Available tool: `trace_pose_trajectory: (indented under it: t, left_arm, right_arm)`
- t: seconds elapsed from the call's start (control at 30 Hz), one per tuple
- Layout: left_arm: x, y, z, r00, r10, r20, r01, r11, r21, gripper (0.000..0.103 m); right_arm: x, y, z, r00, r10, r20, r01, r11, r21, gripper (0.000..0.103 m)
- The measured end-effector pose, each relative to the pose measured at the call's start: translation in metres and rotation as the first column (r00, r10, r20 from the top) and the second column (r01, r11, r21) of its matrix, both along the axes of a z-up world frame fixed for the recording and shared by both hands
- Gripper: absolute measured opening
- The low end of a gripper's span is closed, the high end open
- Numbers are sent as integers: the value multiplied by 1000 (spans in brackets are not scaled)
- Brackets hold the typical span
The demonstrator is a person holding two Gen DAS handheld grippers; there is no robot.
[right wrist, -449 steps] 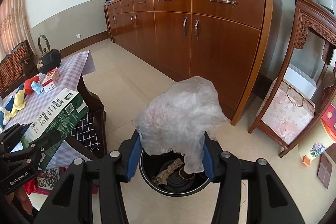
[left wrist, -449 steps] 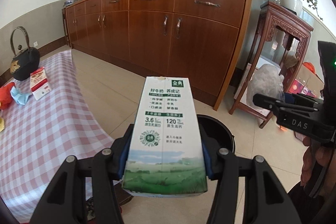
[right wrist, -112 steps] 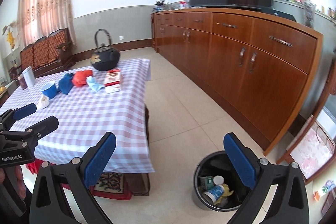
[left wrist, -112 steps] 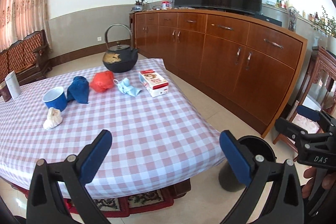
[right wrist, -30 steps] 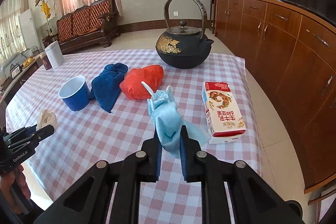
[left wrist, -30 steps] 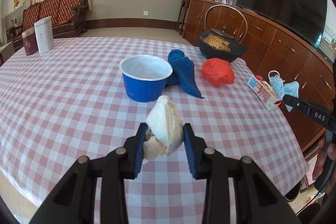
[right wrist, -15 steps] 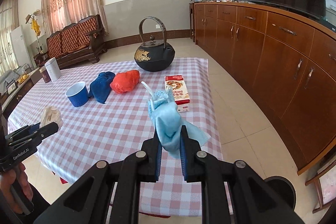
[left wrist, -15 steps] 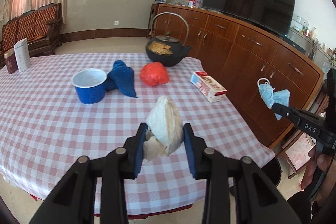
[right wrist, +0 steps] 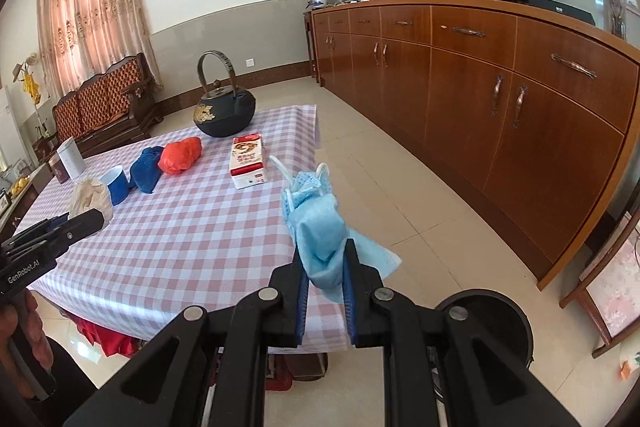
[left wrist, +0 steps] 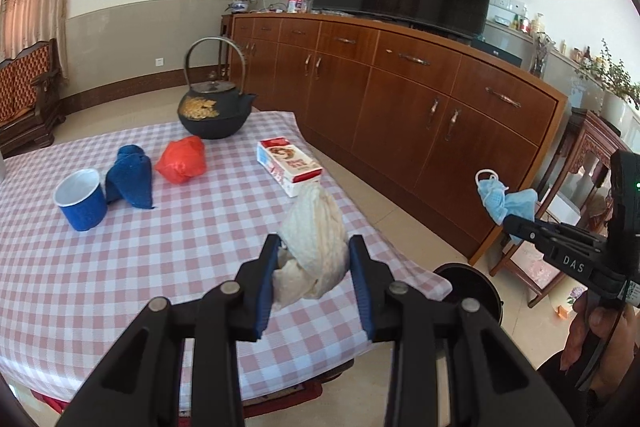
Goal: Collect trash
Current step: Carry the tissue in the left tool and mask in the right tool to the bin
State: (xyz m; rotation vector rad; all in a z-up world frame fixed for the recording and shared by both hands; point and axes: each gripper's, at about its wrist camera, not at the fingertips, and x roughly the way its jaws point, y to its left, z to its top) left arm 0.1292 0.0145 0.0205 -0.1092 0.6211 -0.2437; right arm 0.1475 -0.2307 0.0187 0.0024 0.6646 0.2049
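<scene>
Your left gripper (left wrist: 314, 269) is clamped on a crumpled cream-white wad of paper (left wrist: 314, 247), both blue pads (left wrist: 267, 279) pressing into its sides, and you've got it lifted clear above the near edge of the pink-and-white checked tablecloth (left wrist: 168, 259). Your right gripper (right wrist: 325, 291) is pinched nearly closed on a pale blue disposable face mask (right wrist: 320, 231), white ear loops sticking up past the fingertips. Below and to the right of that gripper sits the round black trash bin (right wrist: 488, 311) on the tiled floor, close by the table corner. Ahead of your left gripper on the cloth: a red-and-white carton (left wrist: 290, 167) lying flat, a crumpled red plastic bag (left wrist: 182, 159), a bunched dark blue cloth (left wrist: 132, 177), a blue paper cup (left wrist: 80, 201) standing upright, and beyond them a black cast-iron kettle (left wrist: 214, 113).
</scene>
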Motion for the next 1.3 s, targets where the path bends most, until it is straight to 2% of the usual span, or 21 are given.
trace_pose_trajectory:
  t: [0.2,0.43,0.87,1.3]
  left_arm:
    - [7,-49,1,995,-104,-1,104,995,8,36]
    - [10,-102,-4,977,-214,-17,215,977,10,36]
    - [13,-192,-24,919,-388,-76,391,920,25,36]
    - [21,-249,-58,867,-472,-161,482,876,27,36]
  right_arm:
    - [-17,-49,0,997,-81,-2,81,997,4,16]
    - [-36,-101,-5,985,-172,-13,172,985,3,16]
    - [-59,-172,-20,956,-290,-50,290,957,7,16]
    - [-64,-213,-59,937,-324,-131,325,946,-12,16]
